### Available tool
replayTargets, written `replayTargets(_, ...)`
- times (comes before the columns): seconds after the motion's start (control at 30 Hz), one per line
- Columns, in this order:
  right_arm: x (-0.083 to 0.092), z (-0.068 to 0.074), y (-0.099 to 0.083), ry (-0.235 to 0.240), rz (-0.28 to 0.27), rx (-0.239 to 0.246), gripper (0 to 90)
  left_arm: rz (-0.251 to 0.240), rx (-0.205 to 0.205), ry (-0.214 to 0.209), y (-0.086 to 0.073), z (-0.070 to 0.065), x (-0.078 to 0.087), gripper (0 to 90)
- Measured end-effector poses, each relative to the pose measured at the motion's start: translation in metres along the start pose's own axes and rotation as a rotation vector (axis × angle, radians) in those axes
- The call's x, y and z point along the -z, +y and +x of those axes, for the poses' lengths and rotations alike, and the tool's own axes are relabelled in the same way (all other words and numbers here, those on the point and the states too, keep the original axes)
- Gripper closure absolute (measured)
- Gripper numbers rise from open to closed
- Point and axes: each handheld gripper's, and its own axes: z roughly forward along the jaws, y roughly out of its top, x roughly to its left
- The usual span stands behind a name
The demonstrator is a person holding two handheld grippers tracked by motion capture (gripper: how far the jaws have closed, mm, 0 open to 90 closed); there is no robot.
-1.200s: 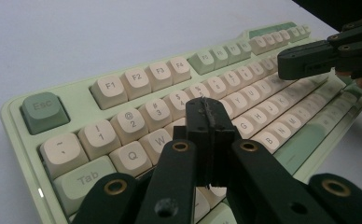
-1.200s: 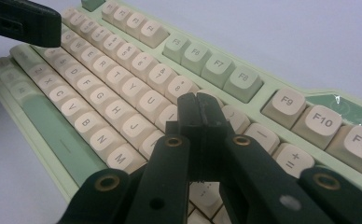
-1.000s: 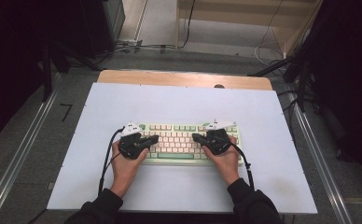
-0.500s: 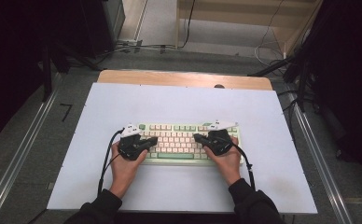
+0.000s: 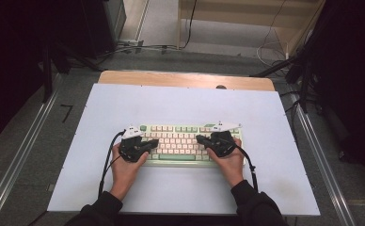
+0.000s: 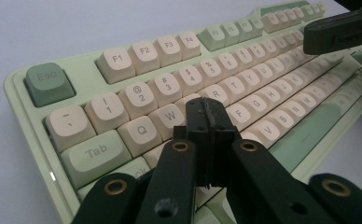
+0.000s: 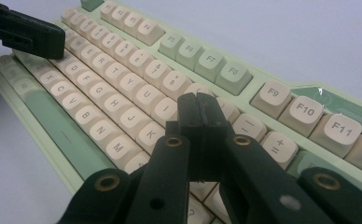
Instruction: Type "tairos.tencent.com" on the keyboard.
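A white table [image 5: 180,108] bears a green-and-cream keyboard [image 5: 180,141] near its front middle. The left gripper [image 5: 153,142] rests over the keyboard's left end, jaws pressed together on nothing, tips above the keys beside W [image 6: 173,115]. The right gripper [image 5: 200,140] rests over the right end, jaws likewise together and empty, tips above the keys near the minus key [image 7: 248,126].

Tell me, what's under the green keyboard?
The keyboard lies flat on a pale sheet that covers the wooden table. The sheet shows all around it. Anything hidden directly beneath the keyboard cannot be seen, because the keyboard covers that spot.
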Motion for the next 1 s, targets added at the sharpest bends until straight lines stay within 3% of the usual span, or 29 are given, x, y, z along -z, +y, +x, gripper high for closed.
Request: replayTargets(1.0,0.0036,0.0001,-0.001,0.002,-0.005,0.004,88.2,0.018,-0.011,0.01,-0.0012,-0.0008,-0.0031,90.0)
